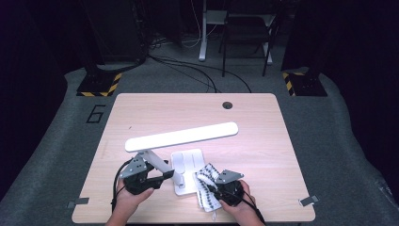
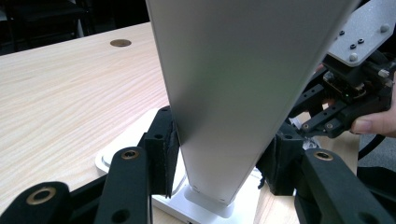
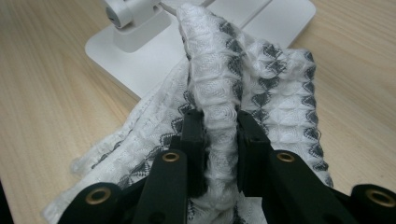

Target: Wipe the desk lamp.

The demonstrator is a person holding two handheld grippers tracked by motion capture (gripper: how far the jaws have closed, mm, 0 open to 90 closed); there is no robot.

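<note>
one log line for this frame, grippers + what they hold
left gripper: shut on lamp arm | right gripper: shut on cloth | cloth: beside lamp base

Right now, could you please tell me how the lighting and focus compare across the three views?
High view: dark surroundings, the light wooden table bright, the white desk lamp nearly washed out. Left gripper view: the lamp's grey arm looms soft and close. Right gripper view: the white and grey patterned cloth evenly lit, its weave sharp.
</note>
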